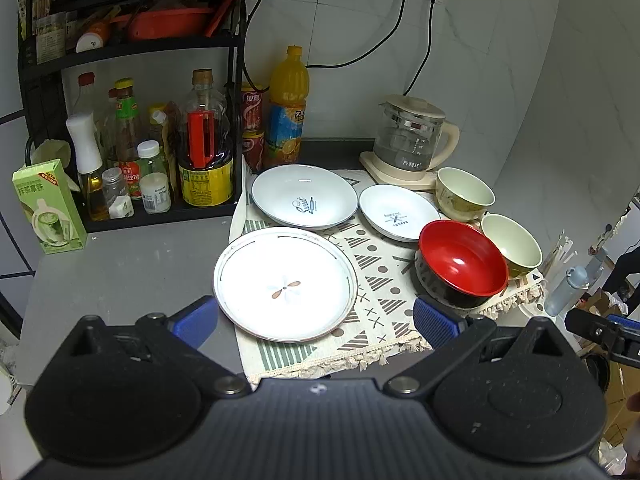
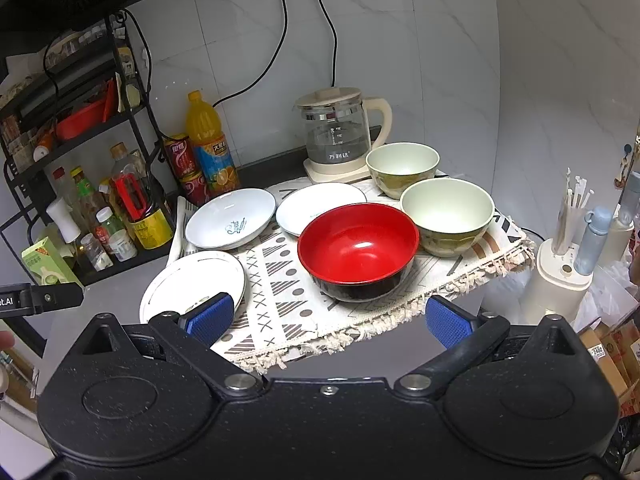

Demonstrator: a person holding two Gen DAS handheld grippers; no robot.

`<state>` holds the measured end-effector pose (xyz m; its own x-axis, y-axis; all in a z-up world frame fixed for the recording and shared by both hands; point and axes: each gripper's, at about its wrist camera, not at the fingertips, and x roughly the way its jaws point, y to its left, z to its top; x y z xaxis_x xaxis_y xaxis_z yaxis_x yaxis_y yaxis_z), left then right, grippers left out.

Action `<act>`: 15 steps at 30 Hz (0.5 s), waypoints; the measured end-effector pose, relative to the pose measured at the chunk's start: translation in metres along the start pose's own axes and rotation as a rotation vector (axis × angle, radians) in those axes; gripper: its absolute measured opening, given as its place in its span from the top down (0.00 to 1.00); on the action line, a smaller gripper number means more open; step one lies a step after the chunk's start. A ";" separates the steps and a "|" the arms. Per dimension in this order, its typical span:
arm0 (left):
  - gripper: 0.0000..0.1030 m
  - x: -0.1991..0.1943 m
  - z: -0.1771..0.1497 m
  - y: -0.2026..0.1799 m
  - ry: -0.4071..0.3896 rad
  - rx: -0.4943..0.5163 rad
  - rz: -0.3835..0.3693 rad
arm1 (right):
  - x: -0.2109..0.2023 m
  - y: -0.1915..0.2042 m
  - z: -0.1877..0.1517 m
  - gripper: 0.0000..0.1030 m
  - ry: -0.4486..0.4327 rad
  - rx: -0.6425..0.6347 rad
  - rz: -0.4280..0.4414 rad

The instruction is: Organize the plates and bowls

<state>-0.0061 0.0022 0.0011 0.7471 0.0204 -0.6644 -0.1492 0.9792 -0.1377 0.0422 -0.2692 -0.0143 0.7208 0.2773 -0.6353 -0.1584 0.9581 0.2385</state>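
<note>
Three white plates lie on a patterned cloth (image 1: 376, 280): a flower-marked plate (image 1: 285, 283) nearest, a deeper lettered plate (image 1: 305, 196) behind it, and a smaller plate (image 1: 398, 212) to the right. A red bowl with a black outside (image 1: 462, 262) stands beside two pale green bowls (image 1: 510, 246) (image 1: 464, 193). My left gripper (image 1: 316, 322) hangs open just short of the flower plate, holding nothing. My right gripper (image 2: 328, 320) is open above the cloth's front fringe, facing the red bowl (image 2: 358, 250); the green bowls (image 2: 448, 216) (image 2: 402, 166) sit behind it.
A black rack (image 1: 132, 92) of sauce bottles fills the left. An orange juice bottle (image 1: 287, 106), red cans (image 1: 252, 128) and a glass kettle (image 1: 412, 138) line the back wall. A green carton (image 1: 48, 206) stands on the grey counter. A white holder with straws (image 2: 560, 276) sits off the right edge.
</note>
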 end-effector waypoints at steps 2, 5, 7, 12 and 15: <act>0.00 0.000 0.000 0.000 0.000 -0.002 0.002 | -0.002 0.000 -0.001 0.00 -0.002 -0.002 0.002; 0.00 -0.003 -0.002 0.000 -0.003 -0.004 0.001 | -0.003 -0.001 -0.002 0.00 0.000 0.002 0.007; 0.00 -0.005 -0.003 0.000 -0.005 -0.002 0.006 | -0.004 -0.002 -0.002 0.00 0.002 0.007 0.011; 0.00 -0.010 -0.005 0.000 -0.003 -0.005 0.011 | -0.006 -0.003 -0.002 0.00 0.008 0.000 0.013; 0.00 -0.012 -0.008 0.001 -0.003 -0.010 0.016 | -0.007 -0.003 -0.002 0.00 0.007 -0.001 0.013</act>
<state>-0.0201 0.0012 0.0028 0.7466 0.0362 -0.6643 -0.1674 0.9766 -0.1348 0.0362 -0.2734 -0.0123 0.7136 0.2902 -0.6376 -0.1682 0.9545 0.2463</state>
